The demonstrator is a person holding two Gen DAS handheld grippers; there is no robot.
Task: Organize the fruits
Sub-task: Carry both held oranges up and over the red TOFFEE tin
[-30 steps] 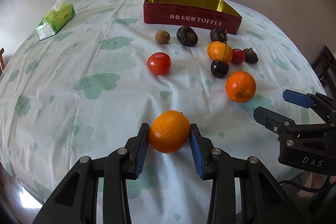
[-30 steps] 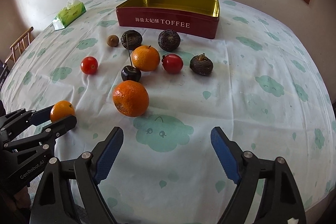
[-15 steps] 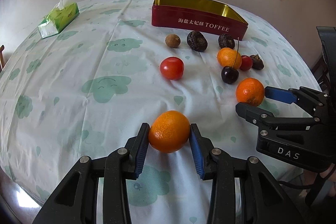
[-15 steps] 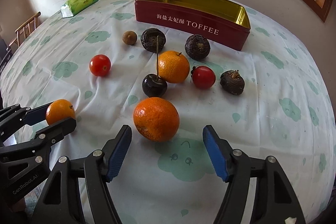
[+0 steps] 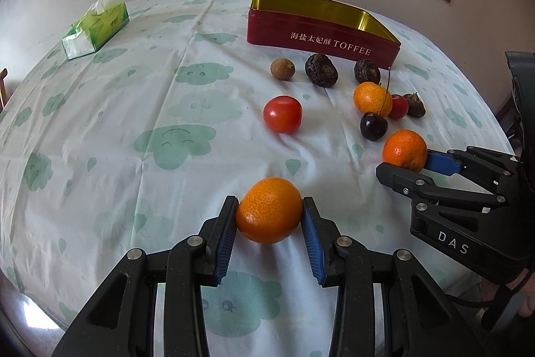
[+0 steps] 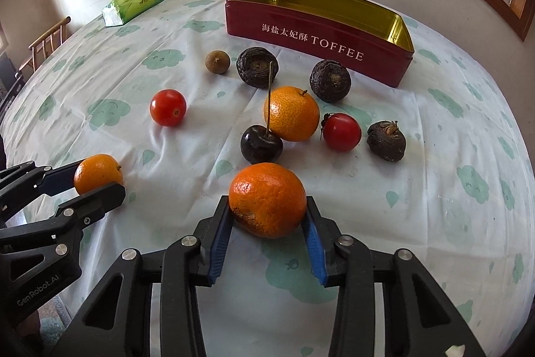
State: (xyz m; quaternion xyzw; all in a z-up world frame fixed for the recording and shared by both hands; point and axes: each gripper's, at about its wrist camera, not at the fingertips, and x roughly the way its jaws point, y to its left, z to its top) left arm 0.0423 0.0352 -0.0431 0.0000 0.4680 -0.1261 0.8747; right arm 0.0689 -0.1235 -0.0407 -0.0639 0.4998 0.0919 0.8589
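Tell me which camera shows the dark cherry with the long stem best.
The right wrist view: the cherry sits near mid-frame, large, its stem standing up in front of an orange. In the left wrist view it is smaller and off to the right.

1. Left gripper (image 5: 269,216): two matte black moulded arms with triangular cut-outs; silver round pivot screws along each arm.
2. Left finger pads (image 5: 311,243): blue, finely ribbed on the inner faces, set in black holders.
3. Seen from the right wrist view, the left gripper's body carries white lettering "GenRobot.AI" on its side; small silver screws at the finger links.
4. Right gripper (image 6: 267,223): same black frame, silver pivot screws, blue ribbed pads (image 6: 219,240).
5. Seen from the left wrist view, the right gripper's body is marked "DAS" in white; a thin black cable loops beneath it.
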